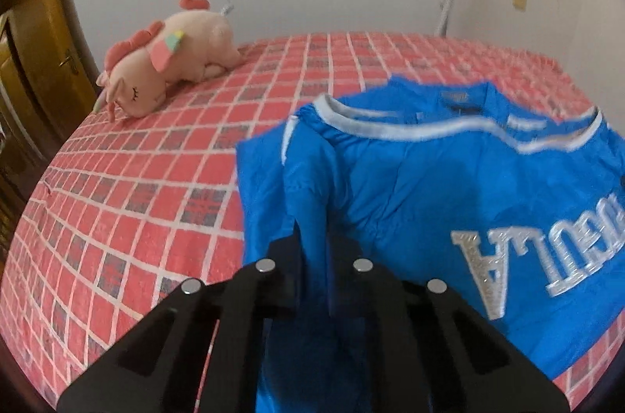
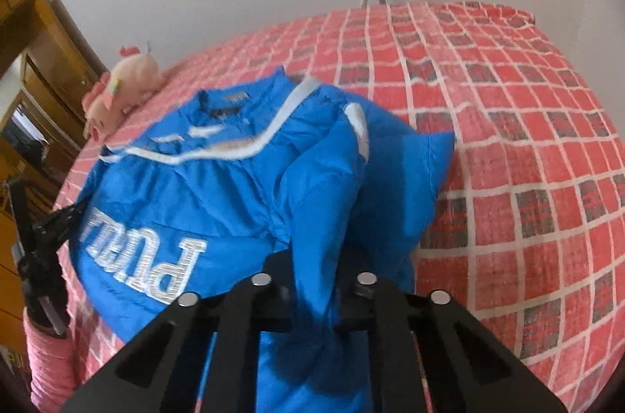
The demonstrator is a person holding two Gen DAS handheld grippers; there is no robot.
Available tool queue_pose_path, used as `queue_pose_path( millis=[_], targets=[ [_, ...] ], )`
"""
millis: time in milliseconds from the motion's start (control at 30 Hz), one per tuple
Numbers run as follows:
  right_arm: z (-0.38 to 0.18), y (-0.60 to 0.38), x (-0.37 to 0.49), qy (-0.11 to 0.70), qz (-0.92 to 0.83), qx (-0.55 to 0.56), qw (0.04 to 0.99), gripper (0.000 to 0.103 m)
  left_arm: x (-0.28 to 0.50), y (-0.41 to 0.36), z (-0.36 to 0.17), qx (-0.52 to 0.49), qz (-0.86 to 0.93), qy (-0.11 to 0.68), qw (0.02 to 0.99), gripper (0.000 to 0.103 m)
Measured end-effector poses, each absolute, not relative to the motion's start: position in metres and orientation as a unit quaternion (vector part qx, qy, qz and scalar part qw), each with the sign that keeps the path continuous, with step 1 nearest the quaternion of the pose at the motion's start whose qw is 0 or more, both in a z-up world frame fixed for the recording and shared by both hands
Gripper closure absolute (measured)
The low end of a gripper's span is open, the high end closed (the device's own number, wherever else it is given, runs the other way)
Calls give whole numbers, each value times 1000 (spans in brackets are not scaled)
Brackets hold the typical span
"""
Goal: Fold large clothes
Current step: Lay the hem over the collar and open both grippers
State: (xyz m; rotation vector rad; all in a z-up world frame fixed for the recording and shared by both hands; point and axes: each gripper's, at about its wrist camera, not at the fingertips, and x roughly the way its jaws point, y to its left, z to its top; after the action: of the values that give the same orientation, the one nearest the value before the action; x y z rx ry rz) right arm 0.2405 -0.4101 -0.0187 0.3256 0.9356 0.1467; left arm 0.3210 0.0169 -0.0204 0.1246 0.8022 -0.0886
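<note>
White walls back a bed (image 1: 136,186) covered in a red checked blanket, with a pink plush toy (image 1: 164,69) lying near its far left corner. Spread across the bed is a blue jacket (image 1: 449,178) with silver lettering and pale trim at the collar. Each side of the jacket is lifted off the blanket. One bunched fold is clamped in the left gripper (image 1: 314,256); the right gripper (image 2: 312,268) is likewise closed on a fold of blue fabric on the other side.
</note>
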Motion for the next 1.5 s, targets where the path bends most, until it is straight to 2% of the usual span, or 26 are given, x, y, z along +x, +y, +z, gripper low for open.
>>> queue_pose_path(
  millis=[300, 467, 767, 933, 1033, 1267, 1400, 1500],
  targets=[
    [23, -416, 264, 408, 68, 179, 893, 95, 325, 14, 33, 44, -41, 316, 947, 97],
    [23, -425, 295, 402, 49, 189, 894, 95, 353, 9, 49, 45, -27, 297, 954, 97],
    [-25, -432, 348, 437, 15, 189, 879, 94, 423, -5, -2, 71, 1, 351, 934, 96],
    [-68, -435, 362, 465, 8, 195, 863, 87, 442, -4, -51, 95, 11, 399, 912, 91],
    [-84, -437, 363, 459, 14, 206, 864, 84, 440, -8, -60, 113, 18, 393, 912, 91],
    [-82, -432, 358, 452, 1, 195, 870, 82, 439, -9, -65, 107, 21, 395, 912, 89],
    [-62, -431, 340, 442, -15, 189, 877, 71, 435, 4, -55, 65, -7, 408, 911, 83],
    [-42, -430, 327, 426, -25, 181, 886, 70, 425, 15, -43, 29, -15, 412, 910, 80]
  ],
)
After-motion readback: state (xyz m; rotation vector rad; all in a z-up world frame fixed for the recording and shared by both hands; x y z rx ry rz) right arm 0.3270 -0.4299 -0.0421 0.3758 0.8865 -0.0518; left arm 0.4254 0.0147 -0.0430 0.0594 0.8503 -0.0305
